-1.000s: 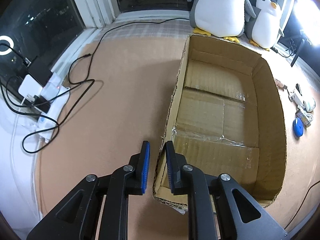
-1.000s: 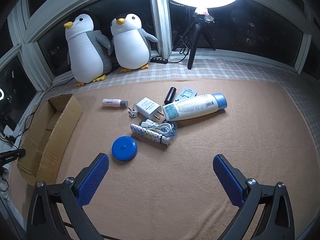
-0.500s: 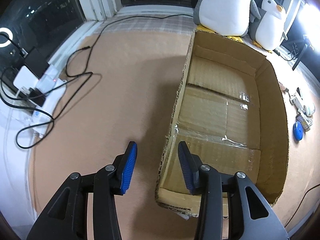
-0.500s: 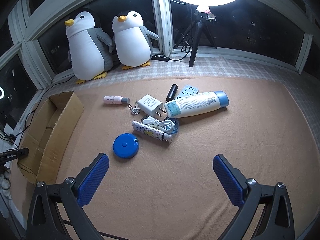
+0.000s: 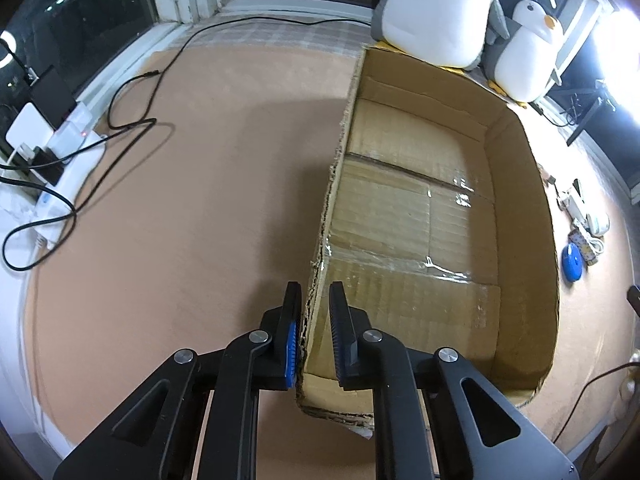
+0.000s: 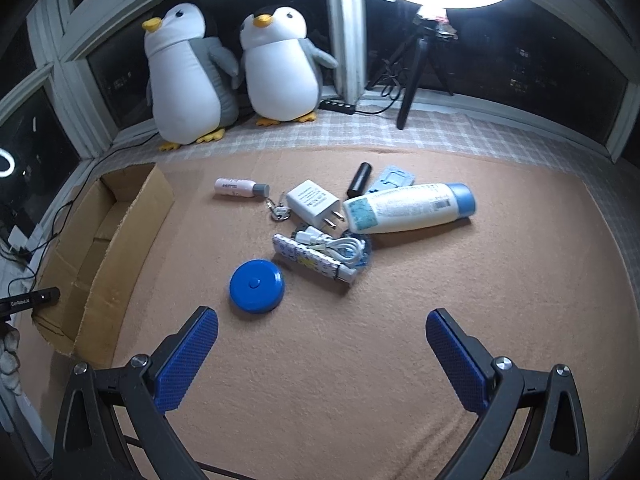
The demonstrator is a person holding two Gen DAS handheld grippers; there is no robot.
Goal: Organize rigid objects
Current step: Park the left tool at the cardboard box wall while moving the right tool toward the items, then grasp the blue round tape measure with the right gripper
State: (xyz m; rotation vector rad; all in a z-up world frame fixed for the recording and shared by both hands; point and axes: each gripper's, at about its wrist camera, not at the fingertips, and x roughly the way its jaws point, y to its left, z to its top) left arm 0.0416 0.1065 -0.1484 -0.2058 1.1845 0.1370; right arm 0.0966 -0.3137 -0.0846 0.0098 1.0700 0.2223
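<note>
**Two grippers, one thin box wall**

One risk: the left gripper, its jaws just closed onto the cardboard box wall, may tear or drag it. The right gripper hangs wide open, empty, above the blue disc, bottle and charger on tan carpet beside dark windows.

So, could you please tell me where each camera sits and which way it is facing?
Left wrist: on the left tool, aimed steeply down into the cardboard box; that tool shows, jaws just closed onto the box's side wall.
Right wrist: on the right tool, tilted down at the cluttered mat; that open tool shows.
Shared: the box, the plush penguins, the blue disc.
</note>
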